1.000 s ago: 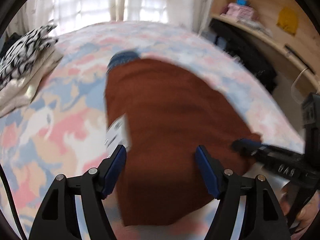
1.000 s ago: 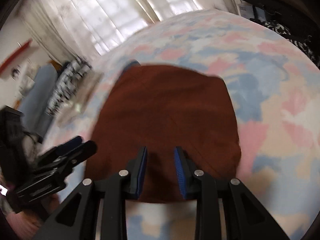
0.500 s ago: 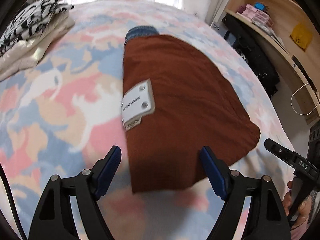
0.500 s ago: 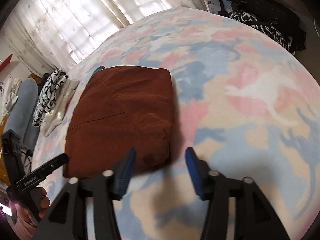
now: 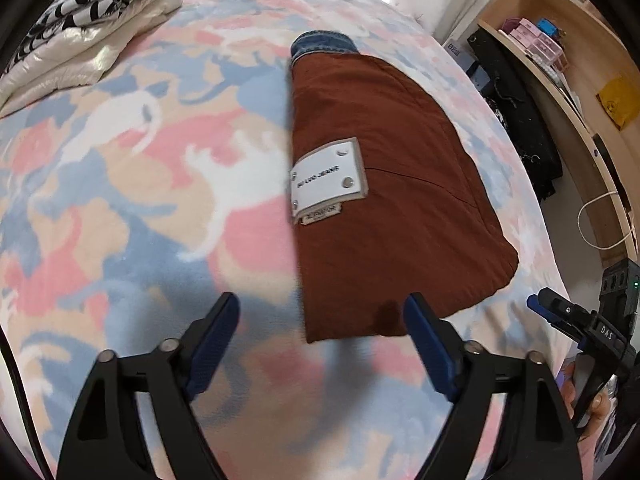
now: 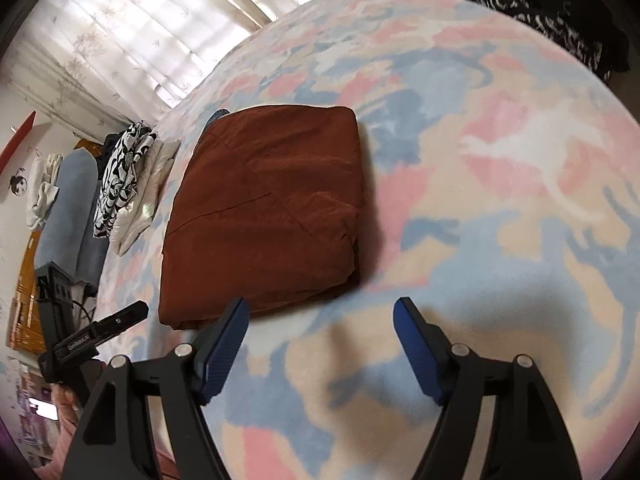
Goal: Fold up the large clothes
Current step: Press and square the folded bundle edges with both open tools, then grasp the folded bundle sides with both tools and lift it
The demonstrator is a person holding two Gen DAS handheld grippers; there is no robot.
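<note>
Folded rust-brown garment laid mid-bed on pastel blanket, left tool and right tool both released, jaws opening, nothing gripped, held near bed's front edge

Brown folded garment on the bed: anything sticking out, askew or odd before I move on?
One thing: a blue denim piece pokes out past the far edge of the brown folded garment, so that end isn't tucked in. Its white label sits at the left fold edge. Otherwise the bundle lies flat on the blanket.
</note>
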